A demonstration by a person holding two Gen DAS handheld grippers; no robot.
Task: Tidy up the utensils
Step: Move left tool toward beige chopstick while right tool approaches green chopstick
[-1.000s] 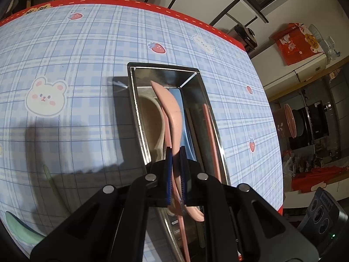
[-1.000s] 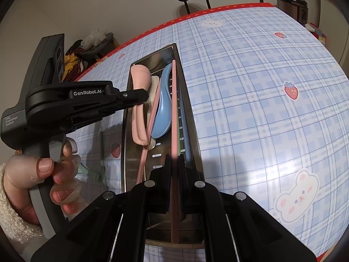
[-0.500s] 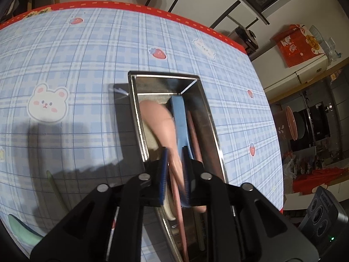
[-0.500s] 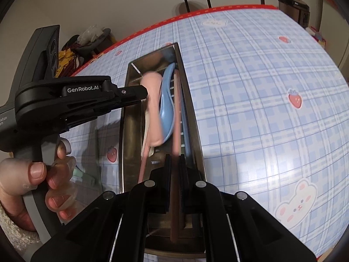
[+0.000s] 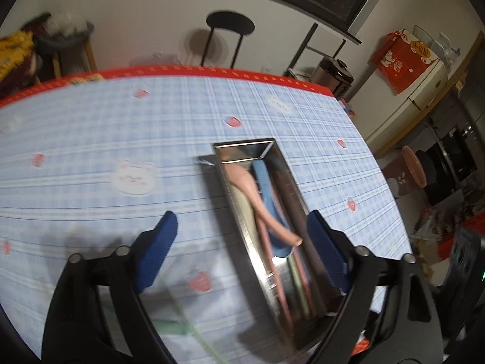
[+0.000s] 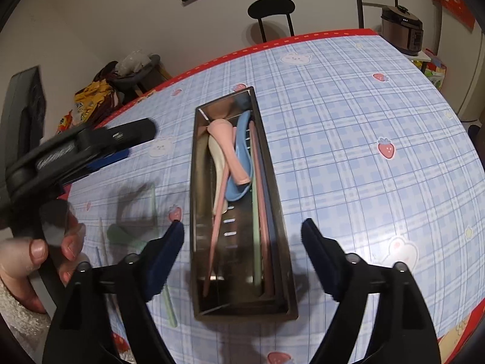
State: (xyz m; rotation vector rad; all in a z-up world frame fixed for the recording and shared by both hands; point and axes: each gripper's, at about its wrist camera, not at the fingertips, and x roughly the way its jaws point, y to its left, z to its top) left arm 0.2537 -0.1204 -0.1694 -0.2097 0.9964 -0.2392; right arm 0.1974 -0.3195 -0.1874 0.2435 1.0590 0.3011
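Left gripper (image 5: 239,236) and right gripper (image 6: 242,239): jaws opening, nothing clamped. Metal tray (image 6: 272,182), frame centre, contains pink spoon (image 6: 225,148), blue spoon (image 6: 242,163) and chopsticks (image 6: 260,212).

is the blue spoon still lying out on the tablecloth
No, the blue spoon lies inside the metal tray, under the pink spoon.

You're looking at a steel tray (image 6: 274,200) sitting lengthwise on the cloth, w/ a pink spoon (image 6: 225,148) lying across a blue spoon (image 6: 242,163), a cream spoon (image 6: 216,163) beside them, plus pink chopsticks (image 6: 262,212) running along it. A green spoon (image 6: 121,233) & green chopstick (image 6: 168,300) are lying outside, left of the tray.
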